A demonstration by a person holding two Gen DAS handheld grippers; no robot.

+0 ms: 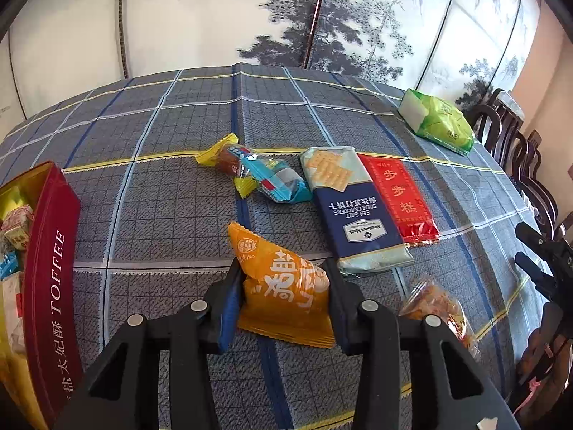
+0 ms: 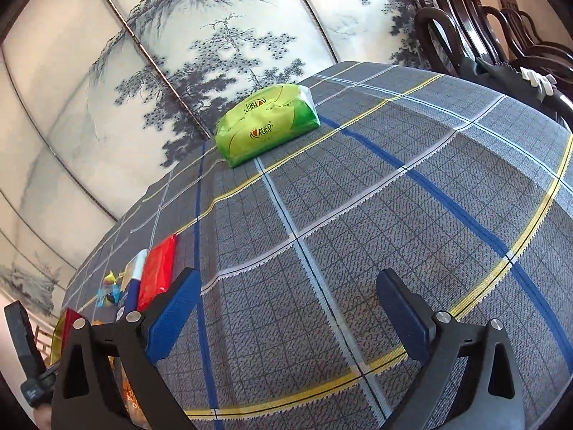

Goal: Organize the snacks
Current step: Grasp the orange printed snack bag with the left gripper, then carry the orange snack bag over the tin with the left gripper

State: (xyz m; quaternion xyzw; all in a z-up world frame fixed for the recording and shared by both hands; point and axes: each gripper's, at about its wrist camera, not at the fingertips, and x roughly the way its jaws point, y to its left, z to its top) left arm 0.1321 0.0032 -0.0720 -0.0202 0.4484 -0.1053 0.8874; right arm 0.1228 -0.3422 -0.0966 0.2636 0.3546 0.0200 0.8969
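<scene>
My left gripper [image 1: 283, 279] is shut on an orange snack packet [image 1: 283, 286], its blue pads pressing both sides, low over the plaid tablecloth [image 1: 161, 197]. A red TOFFEE tin [image 1: 46, 286] with several wrapped sweets inside stands open at the left. A yellow candy [image 1: 222, 154], a blue packet [image 1: 279, 182], a blue cracker pack [image 1: 351, 208], a red pack [image 1: 401, 197] and a clear snack bag [image 1: 440, 304] lie on the cloth. My right gripper [image 2: 286, 301] is open and empty above the cloth; it also shows at the right edge of the left wrist view [image 1: 537, 254].
A green tissue pack [image 2: 268, 122] lies at the far side of the table, also in the left wrist view [image 1: 437, 122]. Dark wooden chairs [image 2: 483, 25] stand past the right edge. A painted folding screen [image 2: 143, 71] stands behind the table.
</scene>
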